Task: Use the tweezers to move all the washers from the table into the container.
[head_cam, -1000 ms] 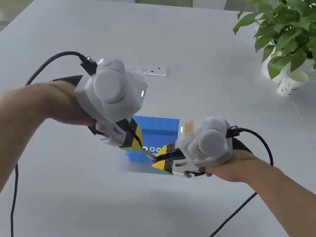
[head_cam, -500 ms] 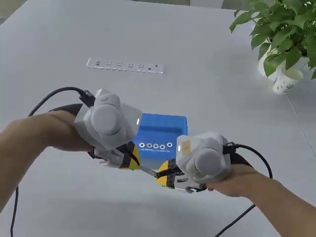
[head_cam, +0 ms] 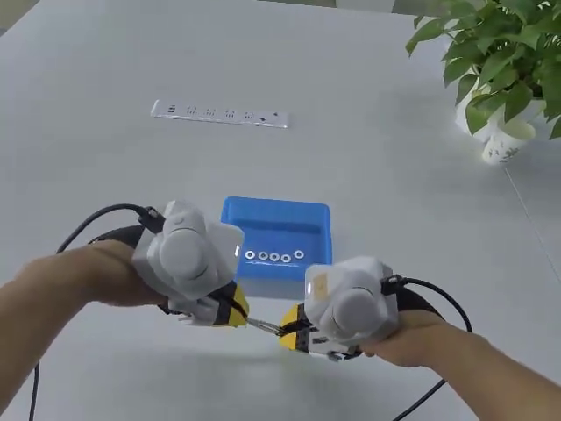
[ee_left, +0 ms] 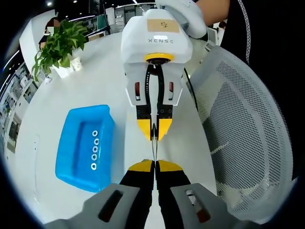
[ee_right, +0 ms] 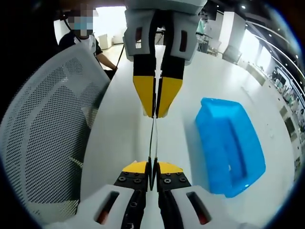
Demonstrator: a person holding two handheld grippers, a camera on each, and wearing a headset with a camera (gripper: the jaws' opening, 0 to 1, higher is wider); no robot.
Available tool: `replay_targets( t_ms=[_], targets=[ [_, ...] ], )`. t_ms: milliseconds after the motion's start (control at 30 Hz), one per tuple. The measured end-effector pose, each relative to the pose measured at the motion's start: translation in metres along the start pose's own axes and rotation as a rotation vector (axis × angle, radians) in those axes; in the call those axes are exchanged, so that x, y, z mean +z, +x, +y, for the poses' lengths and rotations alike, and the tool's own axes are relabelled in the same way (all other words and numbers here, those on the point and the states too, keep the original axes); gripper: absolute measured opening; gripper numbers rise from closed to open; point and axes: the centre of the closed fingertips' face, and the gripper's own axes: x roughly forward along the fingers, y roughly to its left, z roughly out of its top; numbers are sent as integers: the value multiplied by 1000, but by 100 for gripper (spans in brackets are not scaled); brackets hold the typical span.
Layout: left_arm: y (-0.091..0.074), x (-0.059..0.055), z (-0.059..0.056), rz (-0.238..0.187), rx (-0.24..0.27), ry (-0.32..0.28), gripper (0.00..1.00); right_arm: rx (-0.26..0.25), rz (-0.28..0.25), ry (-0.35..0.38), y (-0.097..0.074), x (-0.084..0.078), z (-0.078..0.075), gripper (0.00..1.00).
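The blue container sits mid-table with several washers in a row inside it. Just in front of it, my left gripper and right gripper face each other tip to tip, both shut on the thin metal tweezers spanning the gap. In the left gripper view my yellow tips pinch the tweezers, with the container and washers to the left. In the right gripper view my tips clamp the tweezers, with the container on the right.
A white power strip lies at the far side of the table. A potted plant stands at the back right. A white mesh chair is beside the table's near edge.
Both grippers have drawn back toward me from over the container to the table in front of it, still joined by the tweezers. The washers in the container are now uncovered.
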Motion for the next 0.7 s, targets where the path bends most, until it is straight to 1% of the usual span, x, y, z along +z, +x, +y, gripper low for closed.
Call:
replay_targets(
  t_ms=[100, 167, 367, 533, 700],
  targets=[
    [5, -6, 0, 2, 12, -5, 4, -2, 7, -6, 2, -2, 0, 7],
    [8, -11, -1, 14, 19, -4, 4, -4, 6, -11, 3, -2, -1, 7],
    [10, -16, -1, 20, 31, -8, 4, -3, 7, -13, 6, -2, 0, 7],
    [18, -25, -3, 22, 42, -29, 4, -2, 11, -28, 8, -3, 1, 8],
    [24, -28, -6, 24, 48, -40, 4, 3, 14, -39, 11, -7, 4, 8]
  ],
)
